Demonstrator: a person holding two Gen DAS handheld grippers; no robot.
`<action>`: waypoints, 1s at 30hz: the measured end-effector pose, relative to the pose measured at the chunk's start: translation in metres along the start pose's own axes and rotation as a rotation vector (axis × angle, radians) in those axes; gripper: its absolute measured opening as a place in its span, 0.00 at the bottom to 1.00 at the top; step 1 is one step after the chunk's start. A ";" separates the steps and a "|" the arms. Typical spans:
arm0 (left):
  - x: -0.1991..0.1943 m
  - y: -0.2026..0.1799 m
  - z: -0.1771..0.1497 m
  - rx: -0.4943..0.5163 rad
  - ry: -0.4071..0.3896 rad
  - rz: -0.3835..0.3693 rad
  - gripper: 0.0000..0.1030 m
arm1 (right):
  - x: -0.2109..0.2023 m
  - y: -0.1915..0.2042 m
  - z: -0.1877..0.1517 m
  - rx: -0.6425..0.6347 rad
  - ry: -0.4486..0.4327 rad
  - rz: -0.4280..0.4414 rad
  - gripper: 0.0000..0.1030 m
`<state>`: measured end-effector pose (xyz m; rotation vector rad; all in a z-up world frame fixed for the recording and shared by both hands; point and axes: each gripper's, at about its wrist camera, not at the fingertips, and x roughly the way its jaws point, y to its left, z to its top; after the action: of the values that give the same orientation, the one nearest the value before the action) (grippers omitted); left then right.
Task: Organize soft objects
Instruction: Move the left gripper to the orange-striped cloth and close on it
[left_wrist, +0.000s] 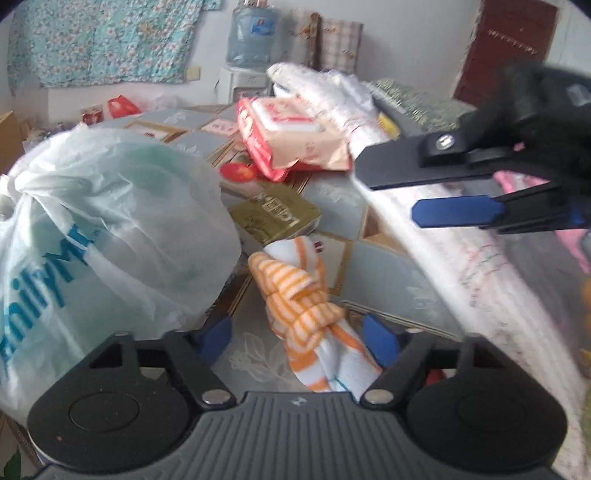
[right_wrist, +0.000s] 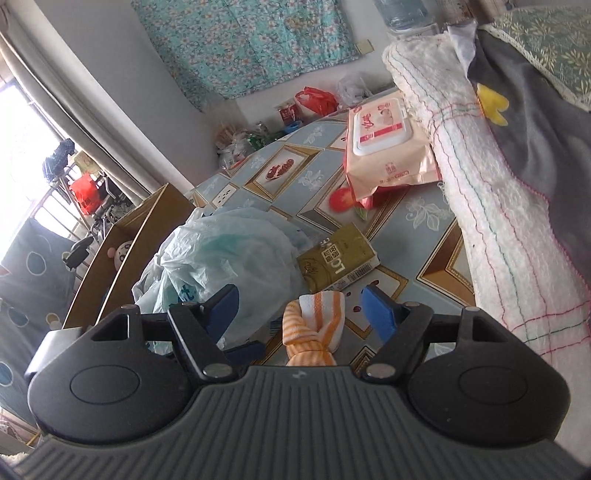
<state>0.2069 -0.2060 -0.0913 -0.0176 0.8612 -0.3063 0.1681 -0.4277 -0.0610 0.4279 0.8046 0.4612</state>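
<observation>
Left wrist view, L to R:
- White plastic bag (left_wrist: 110, 229), knotted, blue lettering; on bench (left_wrist: 388, 266), far L.
- Gold box (left_wrist: 275, 216), flat on bench, just R of bag.
- Orange-striped cloth (left_wrist: 303, 314), knotted, lying on bench btwn the fingers of left hand-held gripper (left_wrist: 299, 336); jaws spread, blue pads not seen touching cloth.
- Wet-wipes pack (left_wrist: 291, 136), red/pink, behind the box.
- White towel roll (left_wrist: 424, 229) along bench's R side.
- Right hand-held gripper (left_wrist: 391, 195) in from R edge, over towel roll; jaws apart.

Right wrist view: same cloth (right_wrist: 314, 325) btwn its spread fingers, pads clear of it; dark blanket (right_wrist: 524, 140) atop towel roll, far R.
</observation>
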 end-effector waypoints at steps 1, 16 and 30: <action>0.002 0.001 0.000 0.002 0.002 -0.001 0.66 | 0.002 -0.002 0.000 0.005 0.002 0.002 0.72; -0.036 0.030 -0.036 0.011 -0.027 -0.036 0.42 | 0.091 -0.010 0.052 0.015 0.033 -0.030 0.45; -0.054 0.059 -0.053 -0.061 -0.034 -0.061 0.43 | 0.154 -0.026 0.060 0.142 0.163 0.023 0.37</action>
<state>0.1494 -0.1286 -0.0938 -0.1058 0.8370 -0.3363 0.3130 -0.3767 -0.1269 0.5364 0.9952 0.4663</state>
